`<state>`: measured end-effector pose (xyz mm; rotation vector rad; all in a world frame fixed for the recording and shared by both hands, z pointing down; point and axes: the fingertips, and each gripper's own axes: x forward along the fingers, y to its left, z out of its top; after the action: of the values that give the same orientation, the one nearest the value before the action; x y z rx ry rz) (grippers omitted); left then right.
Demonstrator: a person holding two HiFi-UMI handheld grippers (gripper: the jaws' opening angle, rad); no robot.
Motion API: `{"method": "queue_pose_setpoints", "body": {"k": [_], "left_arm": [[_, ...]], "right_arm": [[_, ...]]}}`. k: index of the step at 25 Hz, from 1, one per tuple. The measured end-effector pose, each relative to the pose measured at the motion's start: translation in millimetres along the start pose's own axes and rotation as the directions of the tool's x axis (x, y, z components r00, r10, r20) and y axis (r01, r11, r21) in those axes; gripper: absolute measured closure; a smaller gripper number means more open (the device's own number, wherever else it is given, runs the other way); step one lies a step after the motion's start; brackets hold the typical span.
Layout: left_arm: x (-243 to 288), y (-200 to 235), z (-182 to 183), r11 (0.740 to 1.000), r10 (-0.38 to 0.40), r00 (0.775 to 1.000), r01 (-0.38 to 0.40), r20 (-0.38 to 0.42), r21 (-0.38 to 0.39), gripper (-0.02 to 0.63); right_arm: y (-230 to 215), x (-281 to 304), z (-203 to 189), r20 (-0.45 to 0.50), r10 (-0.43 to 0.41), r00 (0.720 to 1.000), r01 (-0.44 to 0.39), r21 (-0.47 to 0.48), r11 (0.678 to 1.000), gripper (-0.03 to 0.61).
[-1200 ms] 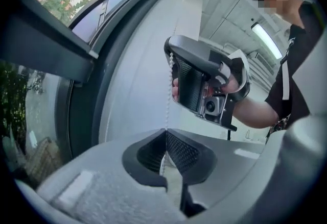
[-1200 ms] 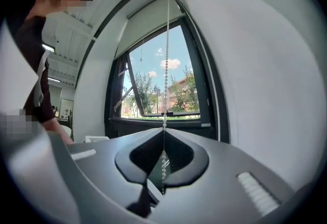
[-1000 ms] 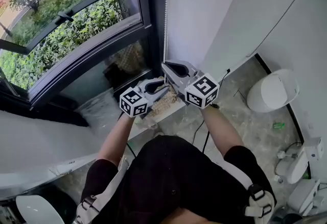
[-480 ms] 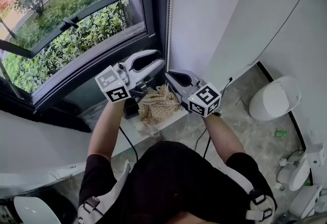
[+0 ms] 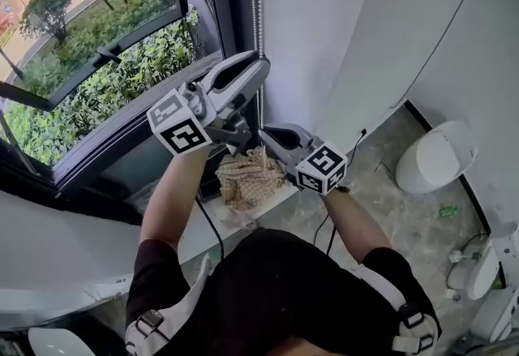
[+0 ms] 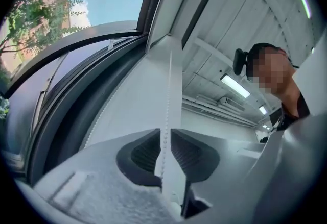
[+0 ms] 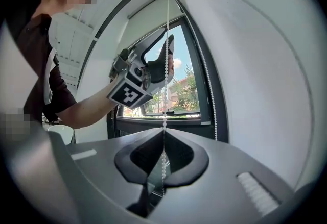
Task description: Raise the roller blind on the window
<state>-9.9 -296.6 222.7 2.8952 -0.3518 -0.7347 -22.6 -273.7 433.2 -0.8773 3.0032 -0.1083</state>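
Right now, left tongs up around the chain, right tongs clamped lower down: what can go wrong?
1. The left tongs have just been closing, but the bead chain sits between them with gaps either side; pull now and they likely slip.
2. The right tongs are shut on the same strand below; if they hold, slack may bunch between.
3. The return strand hangs close; easy to catch.
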Motion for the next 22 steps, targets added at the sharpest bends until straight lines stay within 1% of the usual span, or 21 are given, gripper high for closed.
{"method": "queue_pose_setpoints", "body": {"k": [1, 2, 6, 8, 10, 12, 14, 16, 18, 21, 22], "left_arm": [[1.2, -0.6, 1.3, 1.000, 0.002, 1.000, -0.002, -0.002, -0.008, 0.581], [2.1, -1.8, 0.8, 1.000, 0.000, 1.000, 0.000, -0.009, -0.002, 0.598], [5.2, -9.0, -3.3, 0.999, -0.032, 0.999, 0.033, -0.038, 0.028, 0.603], [6.7, -15.3, -5.1, 0.997, -0.040, 0.997, 0.044, -0.058, 0.060, 0.604], [6.4, -20.1, -6.7, 0.993, -0.032, 0.997, 0.040, -0.074, 0.109, 0.604], [4.4, -19.4, -7.4, 0.989, -0.013, 0.997, 0.024, -0.073, 0.148, 0.606], [1.2, -14.9, -10.4, 0.987, 0.001, 0.998, 0.009, -0.065, 0.158, 0.606], [-3.2, -10.0, -21.7, 0.988, 0.011, 0.997, 0.001, -0.074, 0.154, 0.604], [-10.1, -3.3, -40.7, 0.989, 0.031, 0.994, -0.015, -0.104, 0.149, 0.603], [-26.9, 8.4, -68.6, 0.992, 0.056, 0.991, -0.041, -0.124, 0.120, 0.601], [-33.3, 11.6, -76.2, 0.993, 0.062, 0.991, -0.049, -0.122, 0.107, 0.604]], "right_arm": [[-1.3, -0.5, -0.1, -0.001, -0.004, 1.000, 0.004, 0.001, 1.000, 0.571], [-2.6, -0.6, -0.2, -0.002, -0.007, 1.000, 0.007, 0.003, 1.000, 0.571], [-2.7, -0.2, -0.2, -0.008, -0.001, 1.000, 0.001, 0.002, 1.000, 0.571], [-2.0, -1.4, -2.0, -0.009, -0.005, 1.000, 0.005, -0.008, 1.000, 0.571], [-3.1, -3.9, -5.2, -0.009, -0.016, 1.000, 0.015, -0.017, 1.000, 0.572], [-4.6, -5.9, -7.8, -0.008, -0.022, 1.000, 0.022, -0.015, 1.000, 0.572], [-5.1, -7.0, -12.8, -0.022, -0.024, 0.999, 0.024, -0.010, 1.000, 0.572], [-3.6, -9.0, -26.0, -0.061, -0.021, 0.998, 0.021, -0.005, 1.000, 0.572], [0.8, -11.8, -45.8, -0.120, -0.009, 0.993, 0.009, -0.005, 1.000, 0.572], [11.2, -16.1, -72.6, -0.207, 0.000, 0.978, -0.008, -0.036, 0.999, 0.572], [13.0, -17.3, -80.4, -0.229, -0.003, 0.973, -0.004, -0.028, 1.000, 0.572]]}}
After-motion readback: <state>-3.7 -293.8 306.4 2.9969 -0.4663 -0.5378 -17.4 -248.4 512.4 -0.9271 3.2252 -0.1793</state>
